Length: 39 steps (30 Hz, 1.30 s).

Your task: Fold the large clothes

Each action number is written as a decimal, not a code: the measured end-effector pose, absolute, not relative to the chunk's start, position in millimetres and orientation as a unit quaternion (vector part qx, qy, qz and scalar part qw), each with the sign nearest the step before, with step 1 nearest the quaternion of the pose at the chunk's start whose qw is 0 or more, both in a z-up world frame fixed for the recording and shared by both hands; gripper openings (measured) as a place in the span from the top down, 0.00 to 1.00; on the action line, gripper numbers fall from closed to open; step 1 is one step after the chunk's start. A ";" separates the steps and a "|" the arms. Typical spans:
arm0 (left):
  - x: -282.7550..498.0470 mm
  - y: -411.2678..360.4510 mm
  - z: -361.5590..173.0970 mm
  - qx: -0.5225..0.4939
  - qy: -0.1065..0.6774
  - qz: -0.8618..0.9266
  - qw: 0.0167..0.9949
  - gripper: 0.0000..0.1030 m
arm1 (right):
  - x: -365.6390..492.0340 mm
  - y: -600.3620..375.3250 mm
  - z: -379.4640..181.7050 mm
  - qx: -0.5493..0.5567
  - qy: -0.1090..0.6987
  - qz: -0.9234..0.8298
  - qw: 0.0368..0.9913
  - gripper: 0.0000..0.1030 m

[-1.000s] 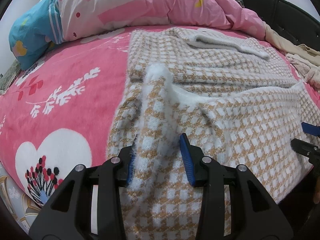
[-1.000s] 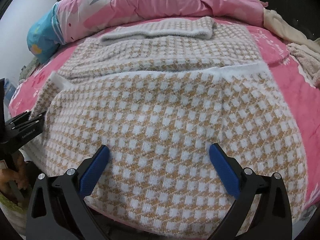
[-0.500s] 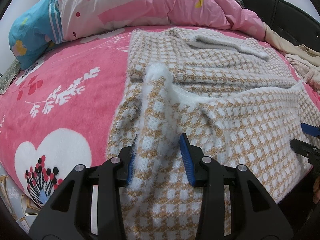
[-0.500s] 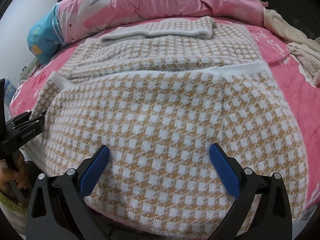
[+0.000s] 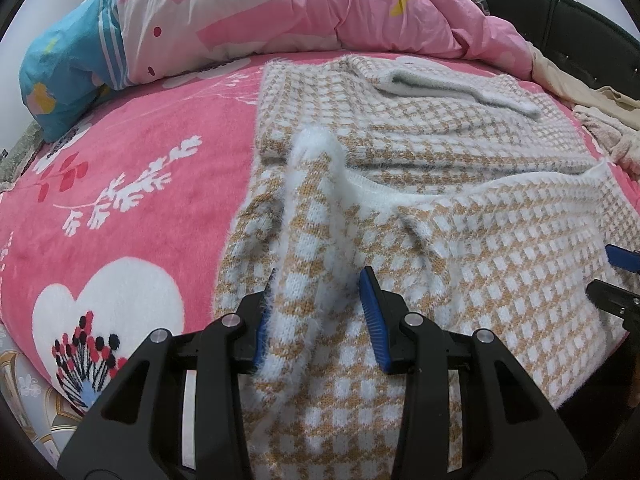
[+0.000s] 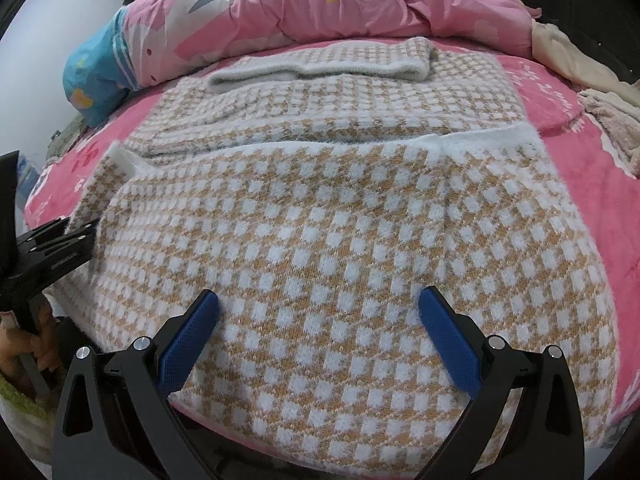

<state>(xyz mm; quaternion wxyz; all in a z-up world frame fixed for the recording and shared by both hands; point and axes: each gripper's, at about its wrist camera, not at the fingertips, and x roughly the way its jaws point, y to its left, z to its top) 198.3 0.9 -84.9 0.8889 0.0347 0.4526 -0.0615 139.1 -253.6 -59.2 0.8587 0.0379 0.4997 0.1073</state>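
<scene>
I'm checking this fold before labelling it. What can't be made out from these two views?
- Left wrist view: whether the left gripper truly pinches the checked sweater; fuzzy knit bunched between the pads hides the contact.
- Left wrist view: the right gripper is cut off by the right edge.
- Right wrist view: the sweater's near hem drops over the bed edge, behind the right gripper.
- Both views: the sweater's collar and sleeves, folded under.

Even, soft indoor light; sharp centre, fisheye bending and dark vignette at edges
</scene>
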 end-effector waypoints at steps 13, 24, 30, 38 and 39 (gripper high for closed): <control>197.7 -0.5 -85.0 0.041 0.453 -0.055 0.889 0.62 | 113.9 -353.5 -17.4 0.111 0.442 0.094 0.885 0.08; 203.6 7.5 -84.3 0.050 0.456 -0.048 0.887 0.62 | 170.5 -381.7 -23.2 0.093 0.455 0.104 0.880 0.25; 203.2 12.5 -83.3 0.054 0.456 -0.045 0.887 0.62 | 161.9 -393.8 -39.2 0.143 0.480 0.133 0.855 0.35; 202.6 10.8 -83.5 0.054 0.456 -0.045 0.887 0.62 | 123.7 -401.5 -28.9 0.187 0.495 0.216 0.821 0.39; 202.1 7.1 -83.1 0.054 0.456 -0.044 0.887 0.62 | 124.2 -401.0 -28.9 0.191 0.497 0.223 0.816 0.41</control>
